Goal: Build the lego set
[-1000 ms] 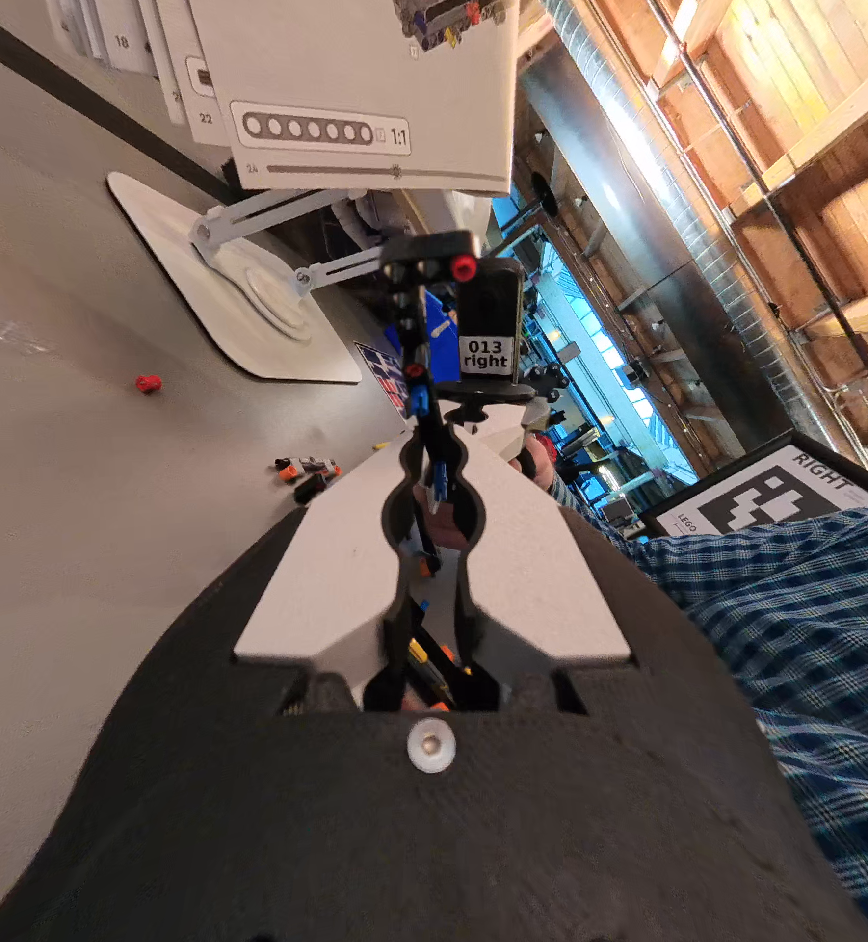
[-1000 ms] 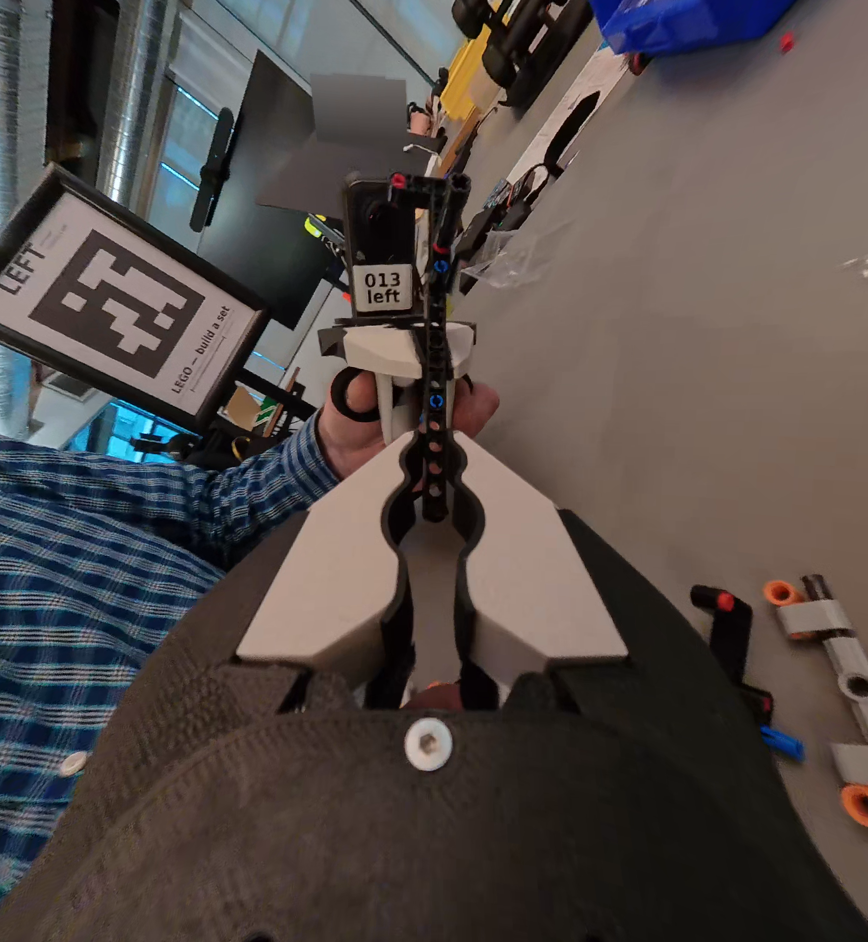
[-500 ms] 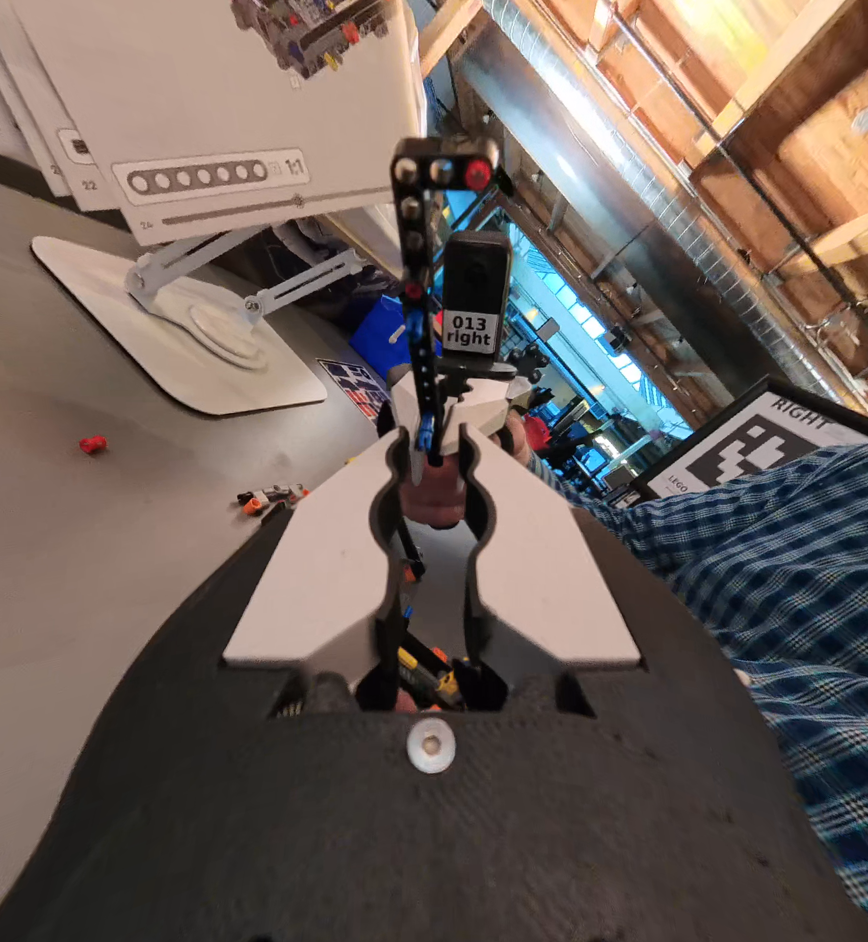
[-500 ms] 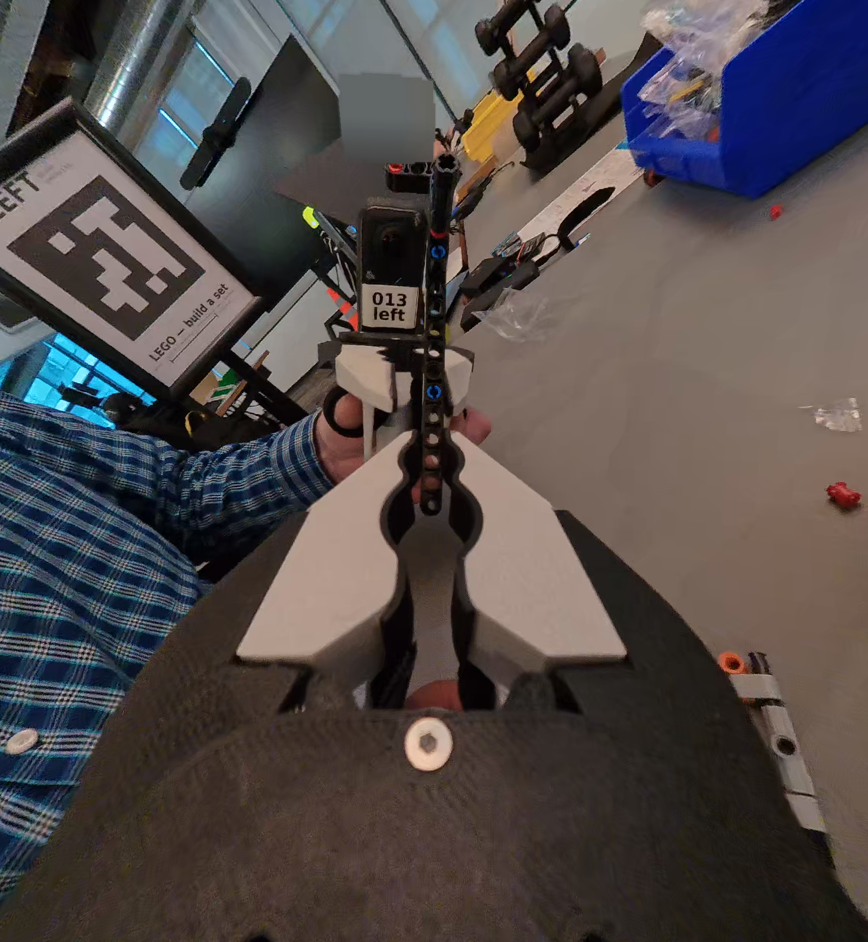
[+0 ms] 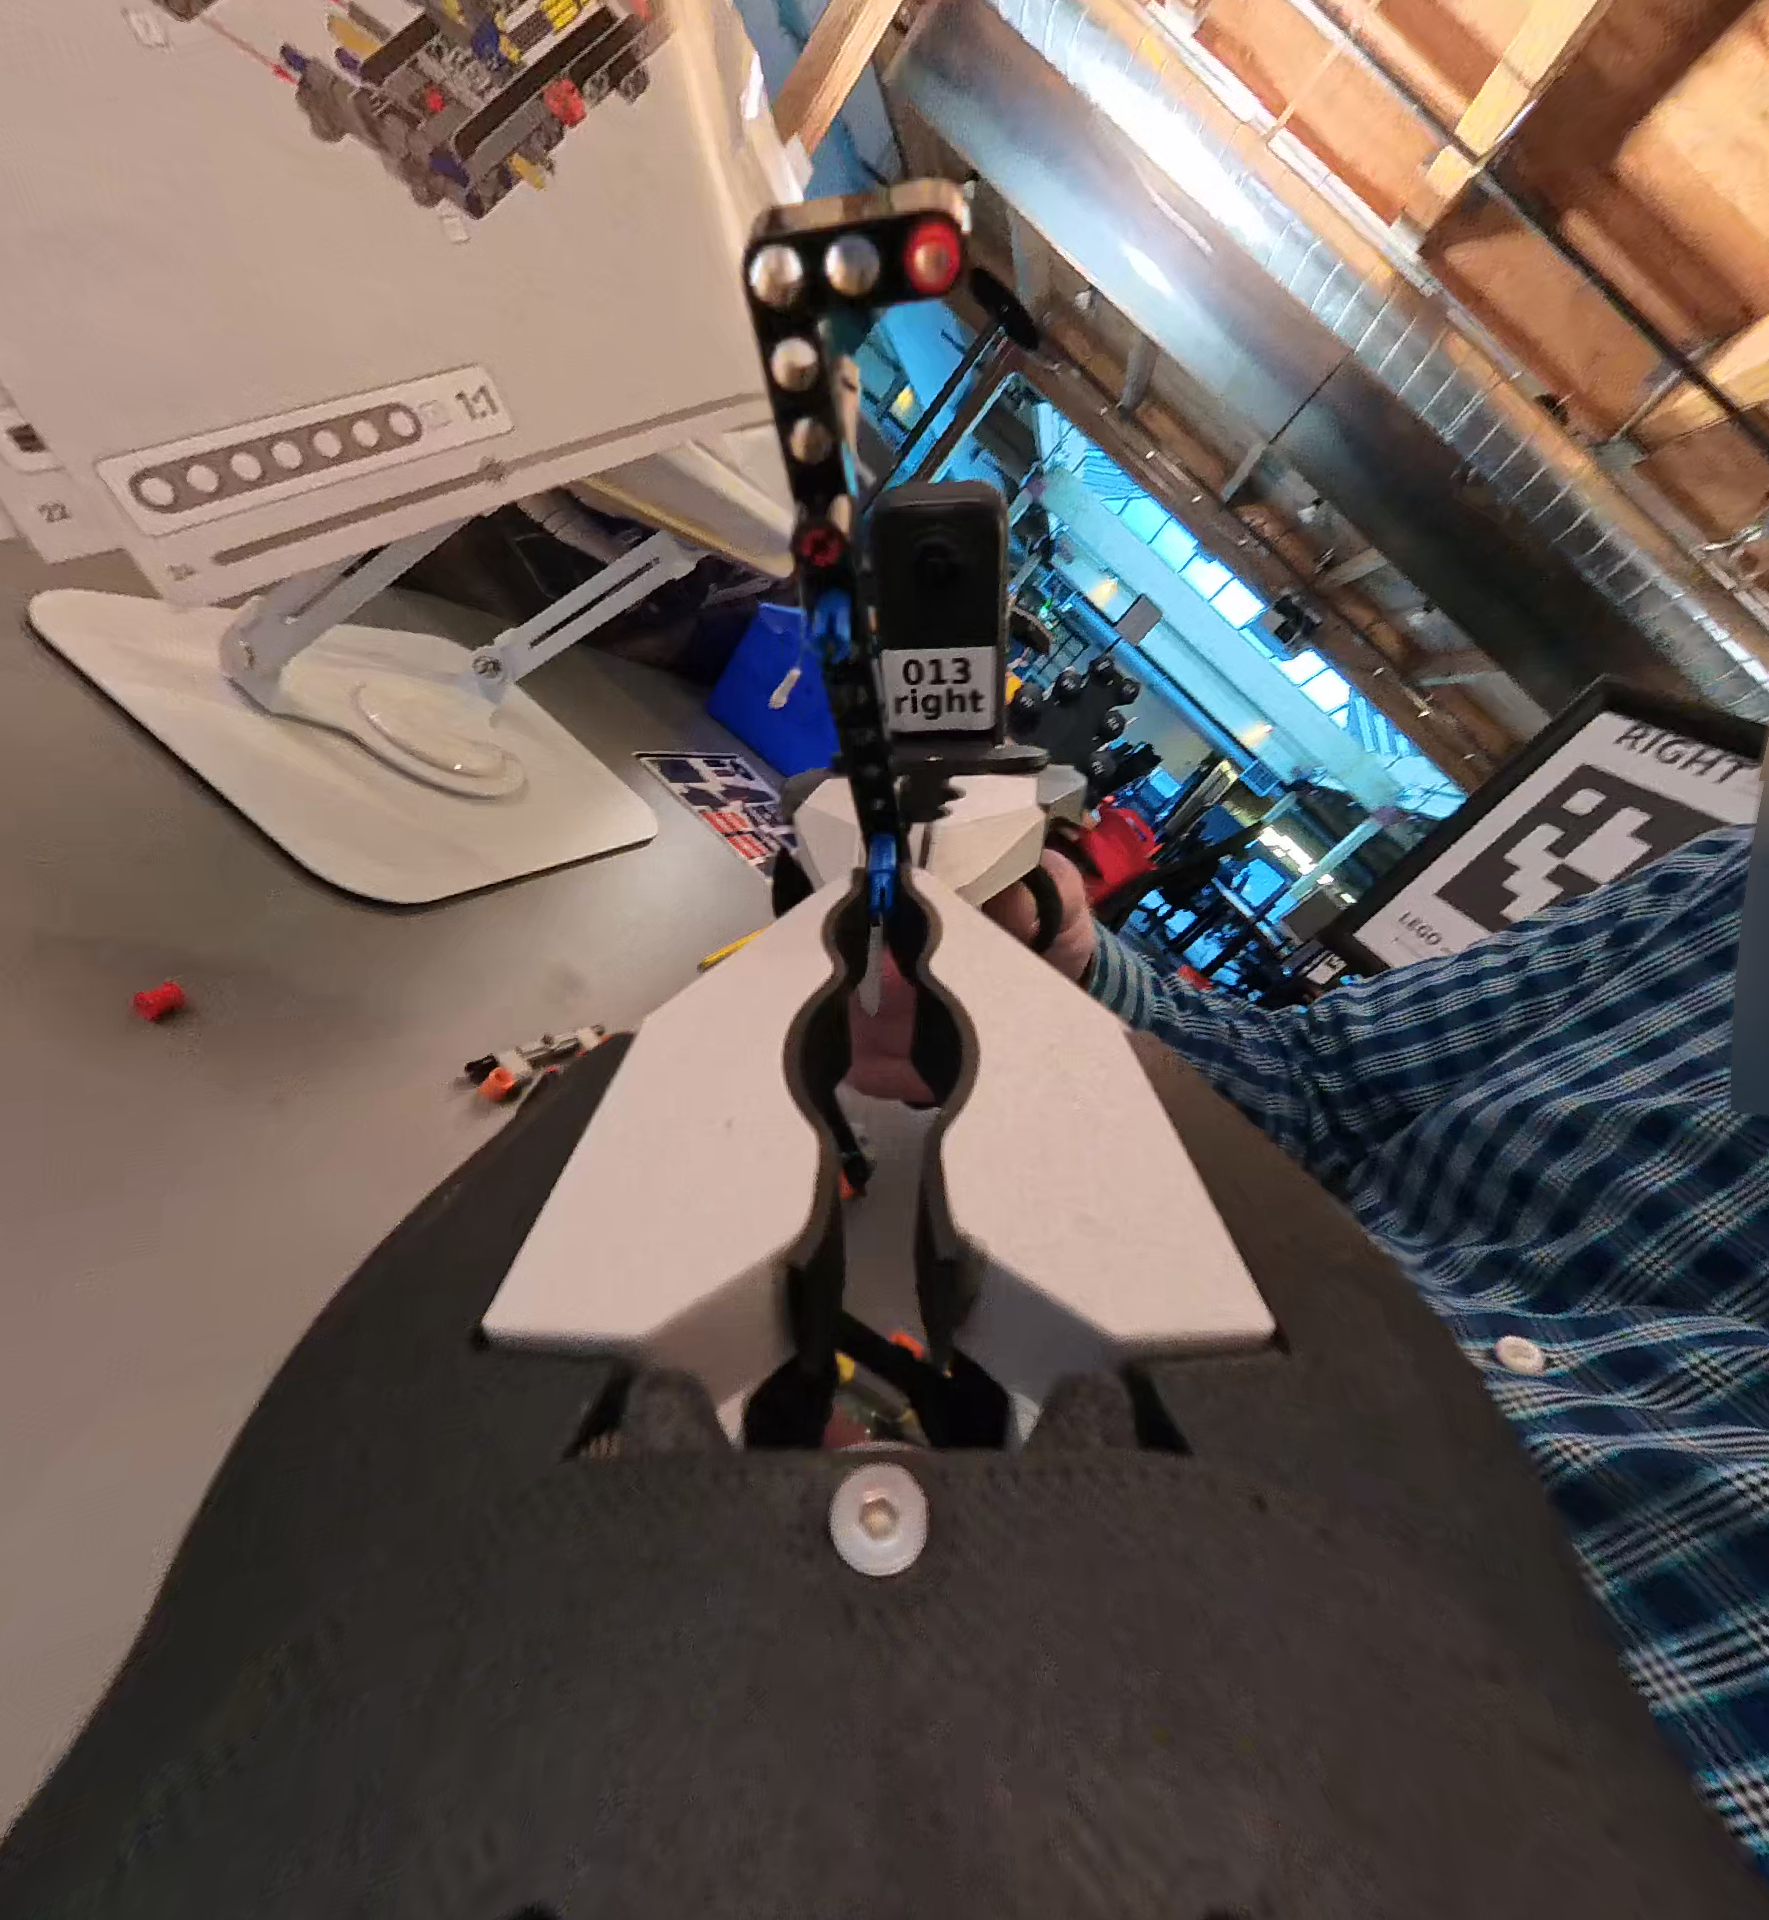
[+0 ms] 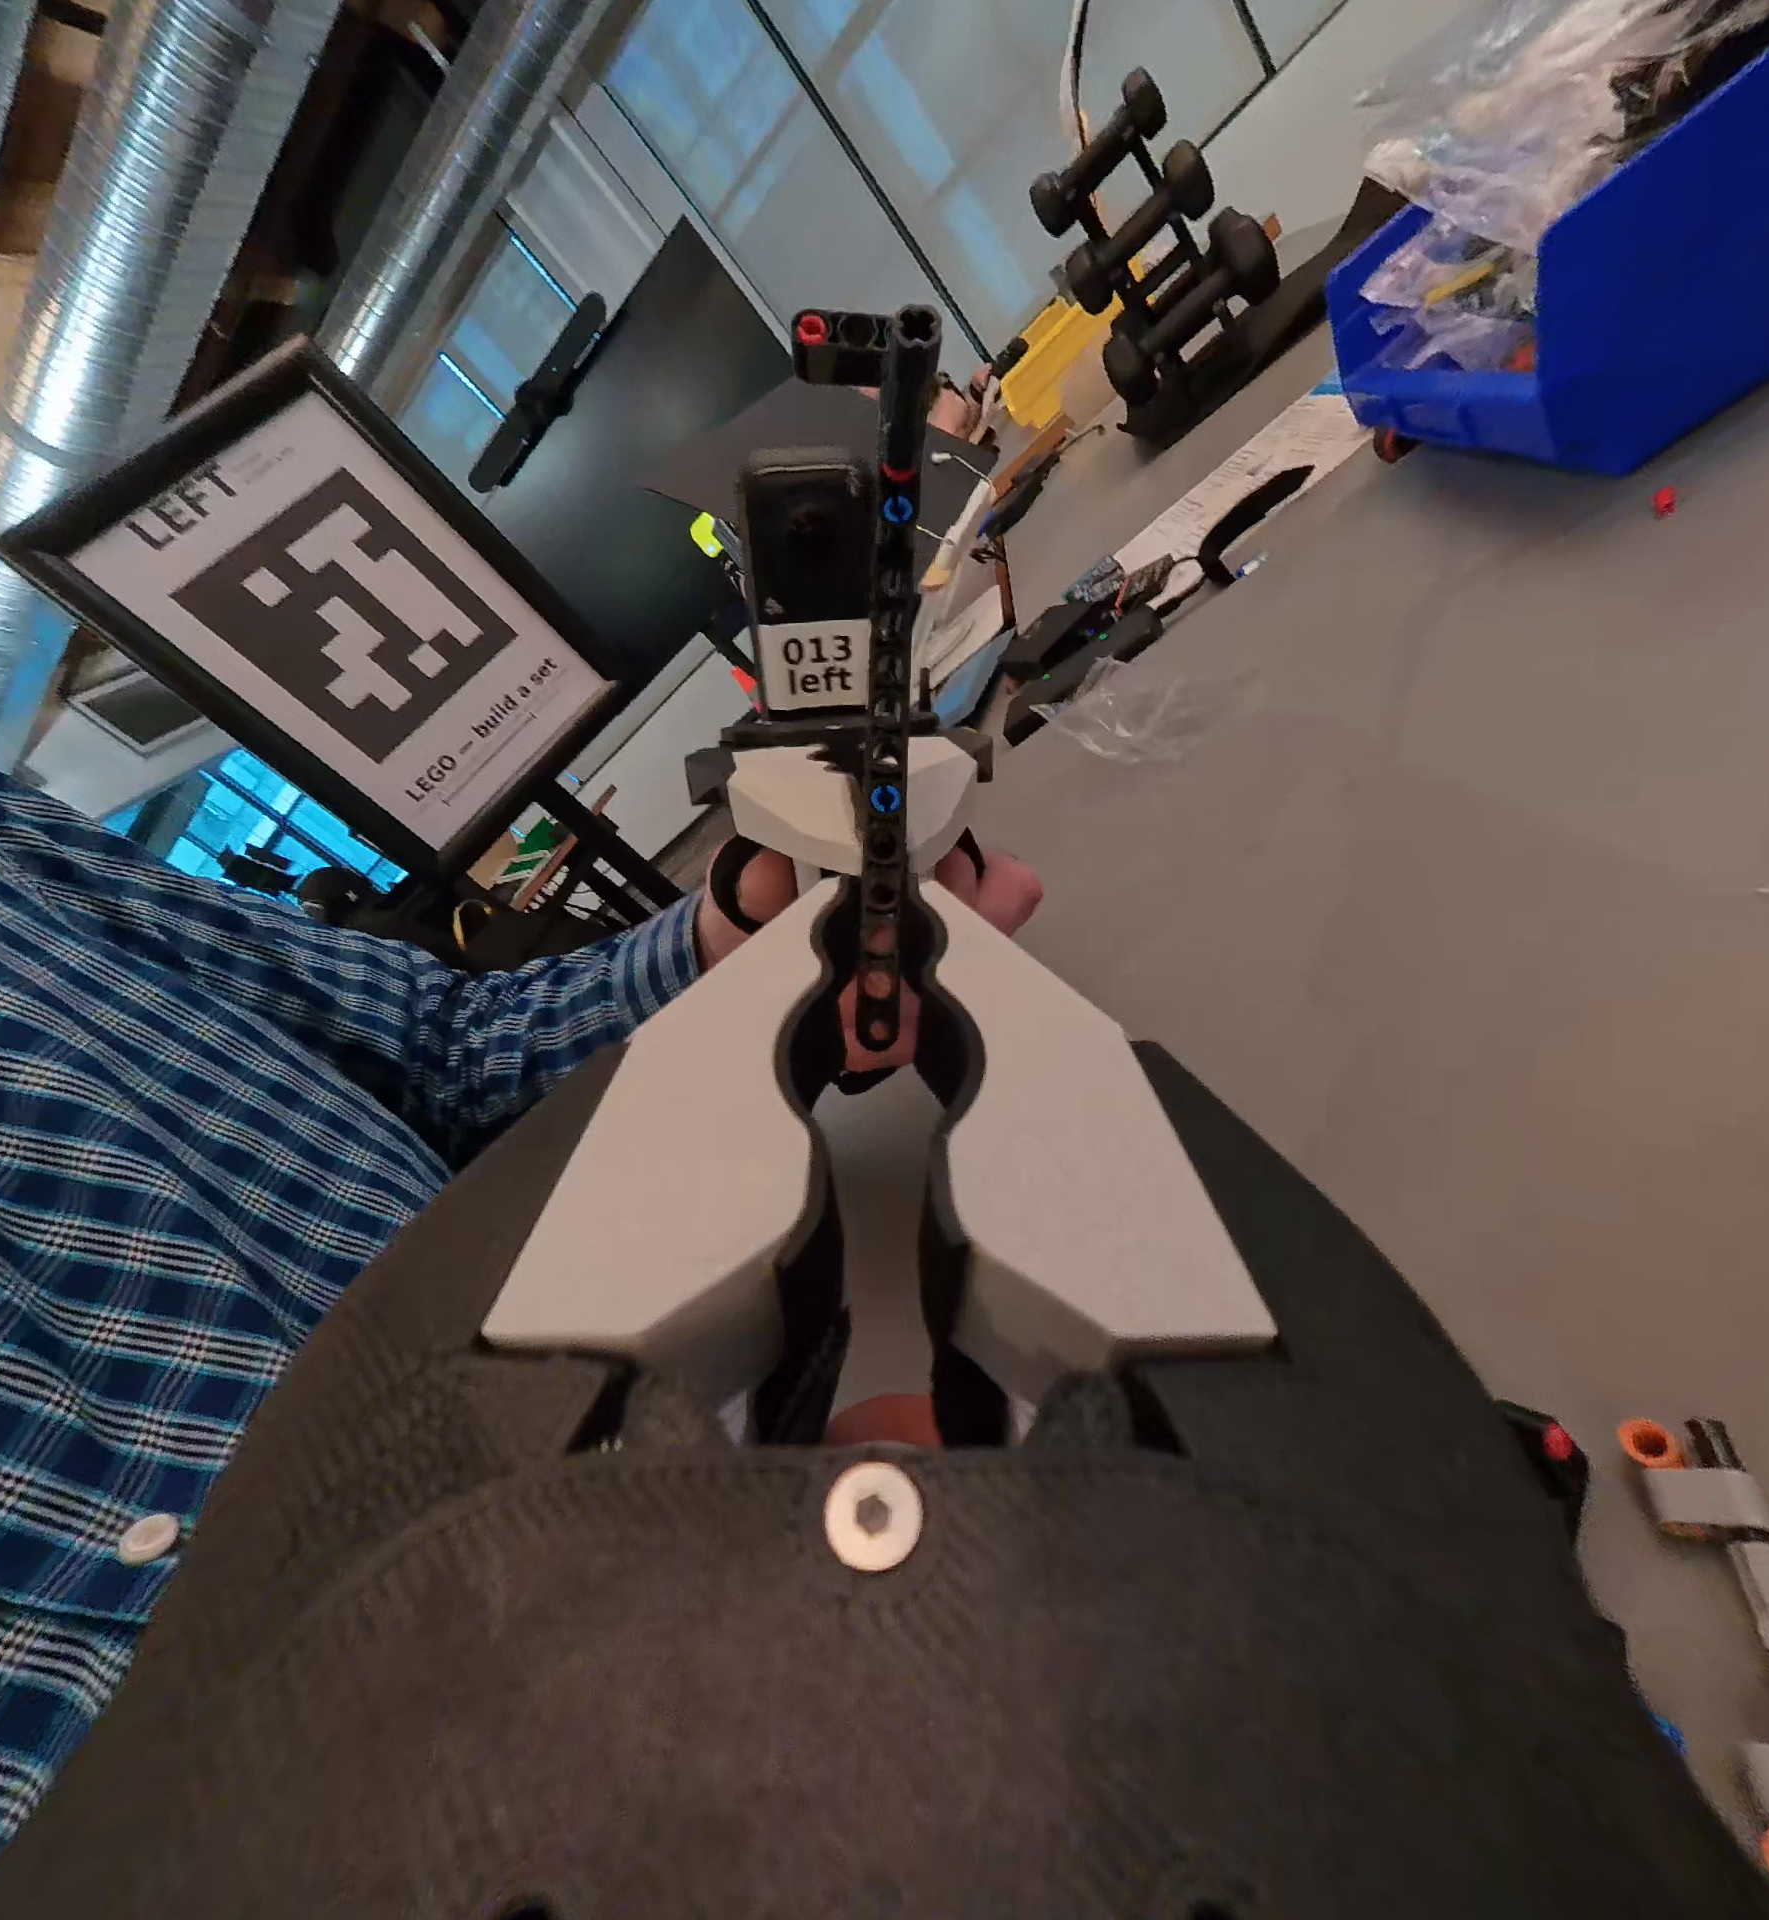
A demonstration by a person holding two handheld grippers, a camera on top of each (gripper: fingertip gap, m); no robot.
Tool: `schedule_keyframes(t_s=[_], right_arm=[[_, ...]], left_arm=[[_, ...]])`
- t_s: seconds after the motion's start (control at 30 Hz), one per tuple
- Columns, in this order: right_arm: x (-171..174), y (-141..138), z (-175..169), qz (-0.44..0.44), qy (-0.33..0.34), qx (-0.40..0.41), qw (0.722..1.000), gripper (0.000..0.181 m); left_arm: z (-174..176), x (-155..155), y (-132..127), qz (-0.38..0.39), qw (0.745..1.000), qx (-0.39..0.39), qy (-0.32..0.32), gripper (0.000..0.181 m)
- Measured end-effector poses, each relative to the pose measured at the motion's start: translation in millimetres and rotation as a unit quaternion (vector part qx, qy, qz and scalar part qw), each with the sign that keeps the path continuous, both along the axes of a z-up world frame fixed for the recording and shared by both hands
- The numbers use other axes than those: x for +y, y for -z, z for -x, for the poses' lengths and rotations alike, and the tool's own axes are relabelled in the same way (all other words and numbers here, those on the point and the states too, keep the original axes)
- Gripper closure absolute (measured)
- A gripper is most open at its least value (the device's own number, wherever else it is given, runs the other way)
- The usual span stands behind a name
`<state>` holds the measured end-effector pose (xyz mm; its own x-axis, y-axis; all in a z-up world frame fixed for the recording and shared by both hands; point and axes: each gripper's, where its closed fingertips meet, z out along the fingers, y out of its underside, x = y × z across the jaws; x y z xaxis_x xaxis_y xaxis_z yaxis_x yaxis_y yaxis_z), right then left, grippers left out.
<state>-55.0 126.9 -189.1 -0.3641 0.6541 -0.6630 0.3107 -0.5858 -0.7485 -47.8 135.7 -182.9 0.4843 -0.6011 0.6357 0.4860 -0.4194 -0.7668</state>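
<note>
Clearly the build is only begun: both the left gripper (image 5: 882, 914) and right gripper (image 6: 878, 914) pinch one black holed beam assembly (image 6: 885, 727) raised at twelve o'clock, while loose pieces (image 6: 1737, 1558) wait at four o'clock on the grey table (image 6: 1431, 883).

workshop: exposed ducting (image 5: 1327, 343), timber ceiling (image 5: 1545, 125)

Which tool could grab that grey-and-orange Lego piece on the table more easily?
Right, probably: the grey-and-orange Lego piece lies just beside the right tool, farther from the left tool. Both grip the long black holed beam.
</note>
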Motion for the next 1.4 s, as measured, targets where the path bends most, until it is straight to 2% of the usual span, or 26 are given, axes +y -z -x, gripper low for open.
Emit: schedule_keyframes(t_s=[0.2, 0.47, 0.53, 0.57, 0.63, 0.7, 0.8, 0.9, 1.0, 1.03, 1.1, 1.2, 1.4], right_arm=[[-4, -8, -2, -0.014, 0.006, 0.012, 1.000, 0.177], [-2, -25, -5, -0.001, 0.053, 0.064, 0.997, 0.178], [23, -45, -15, 0.034, 0.094, 0.105, 0.989, 0.177], [37, -47, -21, 0.023, 0.113, 0.108, 0.987, 0.178], [37, -40, -23, 0.004, 0.096, 0.085, 0.992, 0.177], [32, -34, -21, 0.008, 0.086, 0.072, 0.994, 0.177], [33, -29, -20, 0.061, 0.080, 0.070, 0.993, 0.177], [27, -13, -12, 0.073, 0.074, 0.036, 0.994, 0.177], [14, 17, -1, 0.045, 0.055, -0.038, 0.997, 0.177], [6, 32, 3, 0.023, 0.037, -0.078, 0.996, 0.177], [-6, 62, 11, -0.037, 0.011, -0.152, 0.988, 0.177], [-23, 90, 19, -0.087, -0.026, -0.222, 0.971, 0.177], [-65, 126, 30, -0.104, -0.066, -0.295, 0.947, 0.177]], left_arm=[[-2, -6, -5, -0.027, 1.000, 0.006, 0.005, 0.179], [-5, -9, -18, -0.056, 0.998, -0.040, -0.008, 0.179], [12, -9, -15, -0.048, 0.996, -0.065, -0.037, 0.179], [21, -11, -15, -0.048, 0.995, -0.079, -0.045, 0.179], [12, -13, -15, -0.053, 0.997, -0.034, -0.034, 0.179], [3, -10, -19, -0.049, 0.998, -0.032, -0.029, 0.179], [-2, -12, -8, -0.030, 0.999, -0.013, -0.010, 0.179], [0, -12, 0, -0.008, 1.000, 0.020, -0.010, 0.179], [14, -16, 24, 0.047, 0.995, 0.080, -0.026, 0.179], [20, -20, 28, 0.065, 0.994, 0.078, -0.030, 0.179], [31, -32, 44, 0.105, 0.989, 0.092, -0.044, 0.179], [48, -59, 63, 0.149, 0.979, 0.120, -0.070, 0.179], [74, -98, 83, 0.202, 0.967, 0.108, -0.109, 0.179]])
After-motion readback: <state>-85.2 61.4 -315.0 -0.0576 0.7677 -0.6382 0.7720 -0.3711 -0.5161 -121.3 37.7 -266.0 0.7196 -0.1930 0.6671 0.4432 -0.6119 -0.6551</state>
